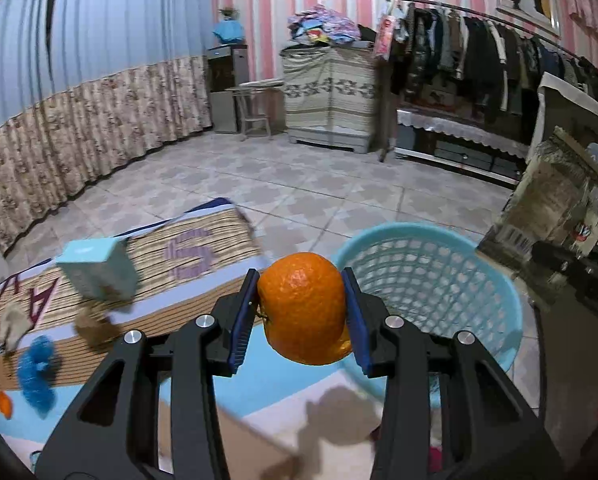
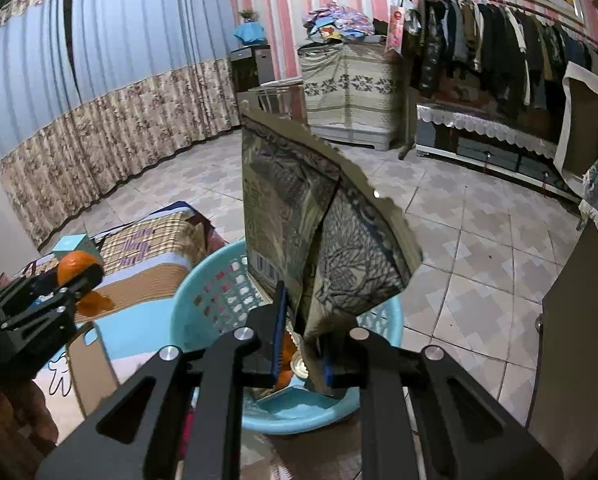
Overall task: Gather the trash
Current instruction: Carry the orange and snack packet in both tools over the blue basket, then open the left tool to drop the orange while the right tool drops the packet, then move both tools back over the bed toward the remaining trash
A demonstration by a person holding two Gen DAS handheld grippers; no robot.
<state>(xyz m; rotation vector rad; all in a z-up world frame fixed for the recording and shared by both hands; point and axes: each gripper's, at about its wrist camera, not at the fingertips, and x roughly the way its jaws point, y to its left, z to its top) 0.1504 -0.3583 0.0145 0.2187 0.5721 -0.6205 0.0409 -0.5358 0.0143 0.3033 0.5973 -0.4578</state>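
My left gripper (image 1: 301, 312) is shut on an orange peel (image 1: 303, 306), held above the bed edge just left of the blue mesh basket (image 1: 495, 280). It also shows in the right wrist view (image 2: 81, 280) with the peel (image 2: 77, 266). My right gripper (image 2: 301, 336) is shut on an empty olive-brown snack bag (image 2: 319, 216), held upright over the basket (image 2: 203, 292). The bag also shows at the right of the left wrist view (image 1: 555, 216). Some trash, including an orange piece (image 2: 287, 356), lies in the basket's bottom.
On the patterned bed cover (image 1: 203, 264) lie a light-blue box (image 1: 99, 268), a brown scrap (image 1: 95, 328), a blue scrubber (image 1: 37, 372), a small peel bit (image 1: 3, 404) and a whitish scrap (image 1: 13, 324). Tiled floor (image 1: 299, 176), curtains, cabinet and clothes rack (image 1: 499, 52) lie beyond.
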